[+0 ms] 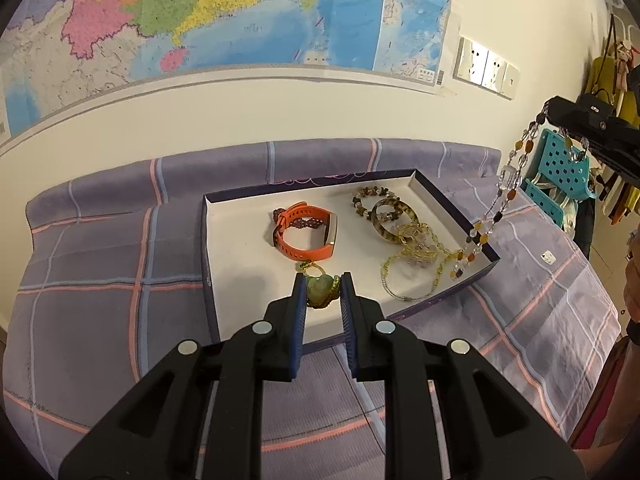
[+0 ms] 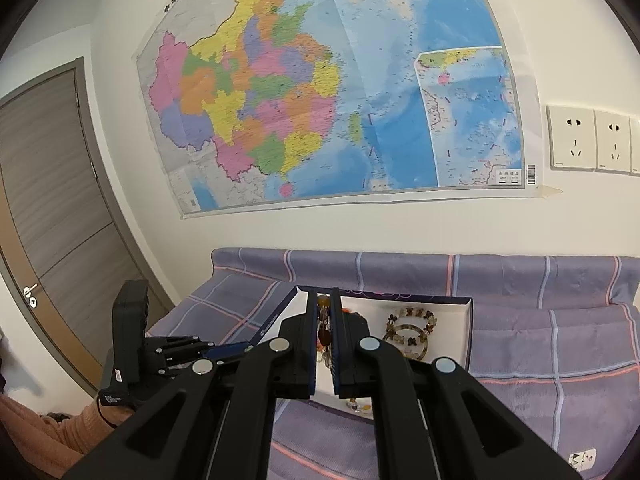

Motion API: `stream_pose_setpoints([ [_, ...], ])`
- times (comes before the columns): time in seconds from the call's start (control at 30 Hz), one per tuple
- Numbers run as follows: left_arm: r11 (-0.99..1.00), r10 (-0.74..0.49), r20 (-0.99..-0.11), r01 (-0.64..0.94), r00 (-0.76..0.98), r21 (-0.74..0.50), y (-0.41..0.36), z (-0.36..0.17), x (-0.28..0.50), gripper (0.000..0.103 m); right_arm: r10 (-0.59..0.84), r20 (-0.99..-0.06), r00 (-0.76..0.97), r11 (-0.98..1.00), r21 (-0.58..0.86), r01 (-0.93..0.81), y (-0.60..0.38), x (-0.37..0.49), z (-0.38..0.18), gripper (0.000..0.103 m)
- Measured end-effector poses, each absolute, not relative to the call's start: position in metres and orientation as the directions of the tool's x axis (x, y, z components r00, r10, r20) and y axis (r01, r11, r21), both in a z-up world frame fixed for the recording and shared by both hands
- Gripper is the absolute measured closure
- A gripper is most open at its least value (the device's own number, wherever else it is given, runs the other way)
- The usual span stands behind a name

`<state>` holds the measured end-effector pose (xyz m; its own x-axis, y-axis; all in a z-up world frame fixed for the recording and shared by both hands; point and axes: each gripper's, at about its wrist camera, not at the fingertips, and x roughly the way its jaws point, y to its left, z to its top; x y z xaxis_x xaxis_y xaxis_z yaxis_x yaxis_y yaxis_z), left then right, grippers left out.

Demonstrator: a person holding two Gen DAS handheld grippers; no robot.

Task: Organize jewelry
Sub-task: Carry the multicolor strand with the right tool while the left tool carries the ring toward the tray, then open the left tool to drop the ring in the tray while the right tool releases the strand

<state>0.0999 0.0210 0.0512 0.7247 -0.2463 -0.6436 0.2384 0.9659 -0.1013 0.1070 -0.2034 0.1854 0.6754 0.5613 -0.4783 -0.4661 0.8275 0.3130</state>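
The bedspread (image 1: 100,264) is showing a purple-grey ground crossed by pink and pale blue check lines. The box (image 1: 210,264) is showing a dark navy outside and a white inside. In it, the watch strap (image 1: 304,250) is glowing orange, the bangle (image 1: 394,216) is wearing a brown-and-cream tortoiseshell mottle, and the pendant (image 1: 320,286) is looking green. The beaded necklace (image 1: 496,216) is alternating clear, amber and dark brown beads. The wall map (image 2: 320,92) is mixing pink, yellow, green and orange patches (sea in blue). The gripper pads (image 1: 298,320) are showing blue on black.
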Motion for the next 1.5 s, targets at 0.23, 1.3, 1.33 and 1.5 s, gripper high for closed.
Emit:
stream_pose_setpoints([
  [0.23,0.968,-0.227,-0.662,0.237,0.714,-0.076,0.014,0.043,0.114,0.086,0.559,-0.500,0.662,0.829,0.340,-0.444,-0.205,0.124,0.175,0.099],
  [1.3,0.983,-0.164,-0.757,0.173,0.632,-0.068,0.012,-0.003,0.163,0.085,0.519,-0.609,0.599,0.855,0.358,-0.376,-0.208,0.164,0.119,0.099],
  [1.33,0.983,-0.165,-0.756,0.171,0.633,-0.071,0.012,-0.003,0.164,0.085,0.516,-0.613,0.598,0.856,0.358,-0.373,-0.208,0.165,0.117,0.099],
  [1.5,0.984,-0.156,-0.762,0.164,0.629,-0.066,0.012,-0.005,0.168,0.085,0.511,-0.641,0.573,0.859,0.361,-0.363,-0.205,0.171,0.102,0.099],
])
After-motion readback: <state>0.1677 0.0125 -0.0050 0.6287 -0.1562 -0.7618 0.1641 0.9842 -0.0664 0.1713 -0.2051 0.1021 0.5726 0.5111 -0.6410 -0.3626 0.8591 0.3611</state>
